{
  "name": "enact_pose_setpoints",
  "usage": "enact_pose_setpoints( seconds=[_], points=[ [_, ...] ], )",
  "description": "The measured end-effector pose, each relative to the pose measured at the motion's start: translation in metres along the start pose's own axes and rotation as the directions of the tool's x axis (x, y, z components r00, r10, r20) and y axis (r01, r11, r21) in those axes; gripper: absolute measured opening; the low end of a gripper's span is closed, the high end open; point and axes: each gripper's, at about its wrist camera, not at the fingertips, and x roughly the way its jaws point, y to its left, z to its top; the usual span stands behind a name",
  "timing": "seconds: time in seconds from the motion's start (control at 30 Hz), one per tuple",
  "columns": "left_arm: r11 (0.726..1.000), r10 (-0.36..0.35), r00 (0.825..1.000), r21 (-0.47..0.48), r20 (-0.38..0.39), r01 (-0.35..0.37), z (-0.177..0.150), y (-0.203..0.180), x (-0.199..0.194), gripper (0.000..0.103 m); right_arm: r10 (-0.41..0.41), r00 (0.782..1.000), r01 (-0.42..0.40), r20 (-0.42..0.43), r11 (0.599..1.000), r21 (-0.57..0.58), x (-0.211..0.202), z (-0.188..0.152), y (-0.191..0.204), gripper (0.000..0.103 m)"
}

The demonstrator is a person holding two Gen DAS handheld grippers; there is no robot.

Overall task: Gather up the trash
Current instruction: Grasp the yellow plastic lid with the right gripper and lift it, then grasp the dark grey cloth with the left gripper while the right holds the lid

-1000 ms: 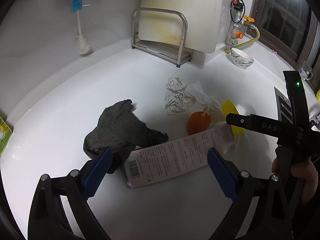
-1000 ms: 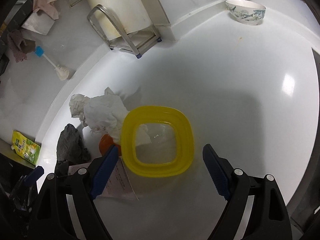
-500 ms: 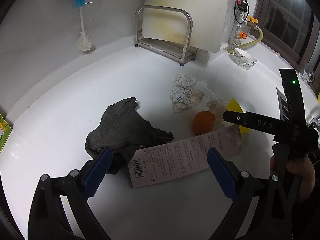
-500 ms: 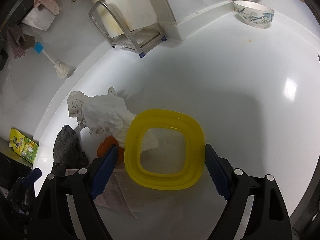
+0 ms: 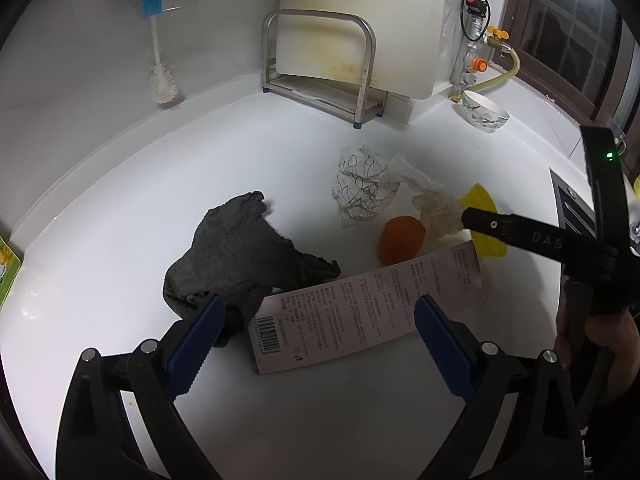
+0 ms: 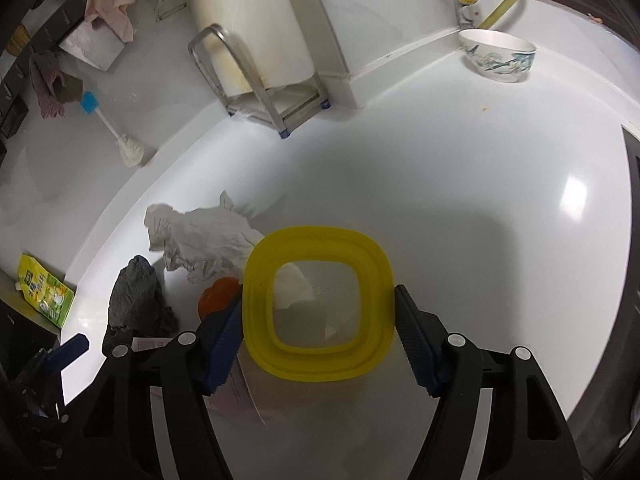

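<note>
On the white counter lie a long printed paper label (image 5: 360, 308), a crumpled sheet (image 5: 362, 192), a tissue wad (image 5: 436, 208) and an orange lump (image 5: 401, 240). My left gripper (image 5: 320, 320) hovers open over the label's near end, touching nothing, with a grey cloth (image 5: 240, 256) beside its left finger. A yellow-rimmed square container (image 6: 318, 304) with a see-through middle sits between the pads of my right gripper (image 6: 318, 312). Its jaws are closing, and both pads meet the rim's sides. The left wrist view shows the right gripper (image 5: 532, 236) over the container's yellow edge (image 5: 482, 204).
A steel rack (image 5: 320, 52) holding a white board stands at the back wall. A patterned bowl (image 5: 485, 114) sits by the gas pipe, a bottle brush (image 5: 160, 80) hangs at the left, a green packet (image 6: 46, 290) lies at the counter's left end, and a dark hob edge (image 5: 572, 208) borders the right.
The right gripper's jaws have narrowed from wide apart until the pads meet the yellow rim, and it has slid forward around the container. The left gripper has stayed put and open.
</note>
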Motion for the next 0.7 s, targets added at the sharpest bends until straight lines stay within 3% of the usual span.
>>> enact_pose_setpoints(
  seconds=[0.43,0.7],
  points=[
    [0.999,-0.023,1.0,0.033,0.001,0.022,-0.006,-0.01,0.003,0.094,-0.026,0.999,0.025,0.019,0.998,0.066,-0.032,-0.027,-0.021,0.068],
    [1.0,0.024,1.0,-0.014,0.021,-0.023,-0.001,0.008,0.001,0.094,-0.018,0.999,0.016,0.027,0.996,0.083,-0.048,-0.045,-0.014,0.068]
  ],
)
